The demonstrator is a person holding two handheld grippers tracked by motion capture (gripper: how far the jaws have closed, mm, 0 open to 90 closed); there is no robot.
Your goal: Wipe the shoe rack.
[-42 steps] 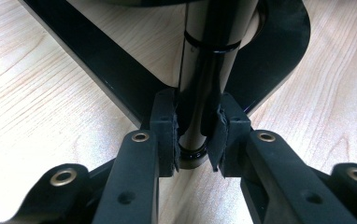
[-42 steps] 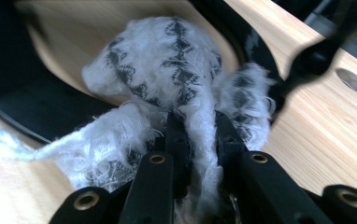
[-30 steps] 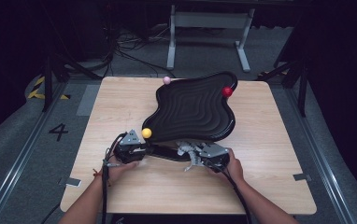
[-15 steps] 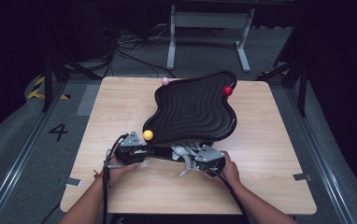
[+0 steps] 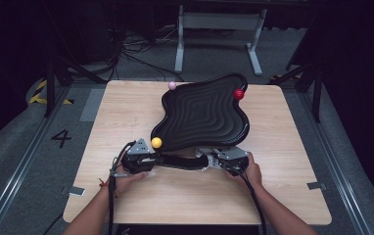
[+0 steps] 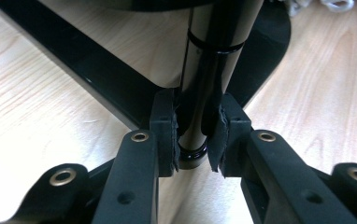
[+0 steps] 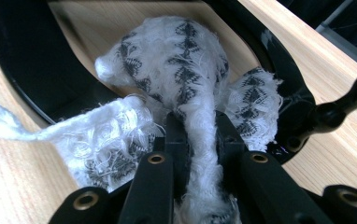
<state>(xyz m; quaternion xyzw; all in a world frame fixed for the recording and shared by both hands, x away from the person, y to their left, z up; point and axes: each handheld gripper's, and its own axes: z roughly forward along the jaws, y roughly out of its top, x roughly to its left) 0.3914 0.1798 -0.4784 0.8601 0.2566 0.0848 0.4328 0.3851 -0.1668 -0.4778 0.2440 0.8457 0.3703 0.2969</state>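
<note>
A black wavy tray (image 5: 199, 112) stands tilted above the wooden table, with a yellow ball (image 5: 156, 142) at its near left corner, a red ball (image 5: 238, 94) at the far right and a pink ball (image 5: 172, 85) at the far left. My left gripper (image 5: 155, 159) (image 6: 196, 135) is shut on a black rod (image 6: 204, 70) under the tray's near edge. My right gripper (image 5: 214, 161) (image 7: 200, 126) is shut on a frayed white cloth (image 7: 186, 60) with a grey pattern, bunched at the tray's black base (image 7: 32, 70). What the cloth wraps is hidden.
The wooden table (image 5: 292, 147) has bare room left, right and near of the tray. A grey metal stand (image 5: 219, 29) and cables lie on the floor beyond the far edge. Both forearms come in from the near side.
My right gripper slid a little left and then back right with the cloth. The yellow-ball corner of the tray dipped slightly. The left gripper stayed put.
</note>
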